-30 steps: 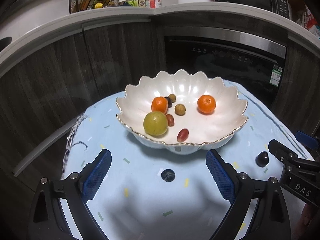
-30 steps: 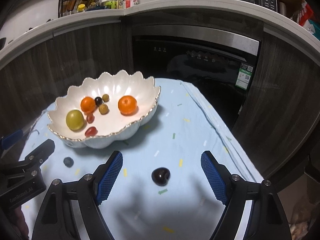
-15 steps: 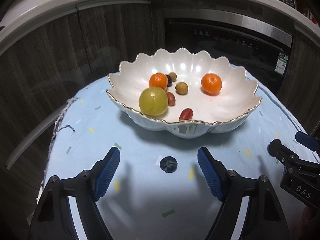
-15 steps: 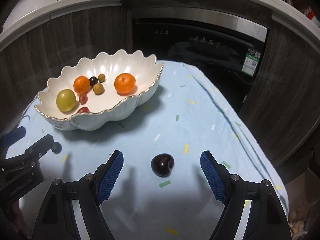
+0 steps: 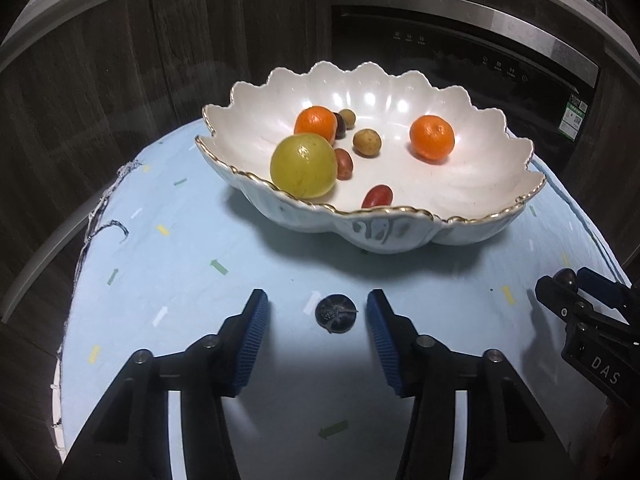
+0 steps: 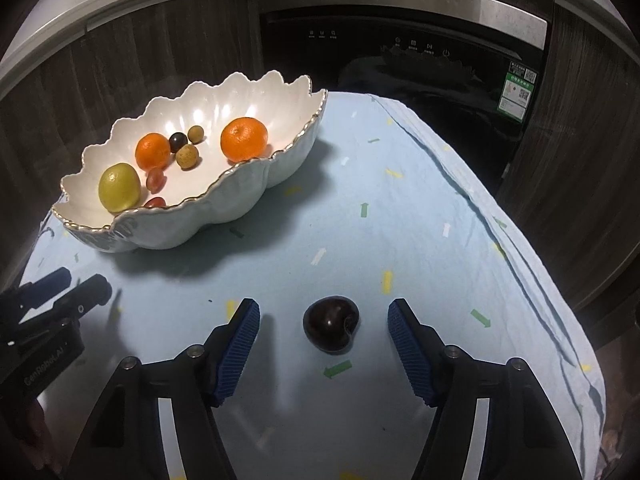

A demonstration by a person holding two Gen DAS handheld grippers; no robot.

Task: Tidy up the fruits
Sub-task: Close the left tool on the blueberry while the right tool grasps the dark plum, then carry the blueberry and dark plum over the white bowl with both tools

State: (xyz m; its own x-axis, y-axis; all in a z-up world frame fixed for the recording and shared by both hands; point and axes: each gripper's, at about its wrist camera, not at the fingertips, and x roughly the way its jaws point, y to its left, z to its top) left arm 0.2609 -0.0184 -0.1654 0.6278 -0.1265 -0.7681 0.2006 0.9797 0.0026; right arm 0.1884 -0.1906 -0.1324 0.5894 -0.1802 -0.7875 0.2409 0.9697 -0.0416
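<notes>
Left wrist view first: the scalloped bowl (image 5: 496,216) on the far side of the blue cloth (image 5: 168,264) already holds most of the fruit, a green one at its left, two oranges and several small ones. Near it, a blueberry (image 5: 335,314) lies loose between the pads of the left gripper (image 5: 316,312), whose jaws have just been closing but do not touch it yet. Further right, a dark cherry (image 6: 331,328) sits likewise inside the right gripper (image 6: 323,322), also narrowing, pads clear. I'd say two fruits remain to lift and drop in.
</notes>
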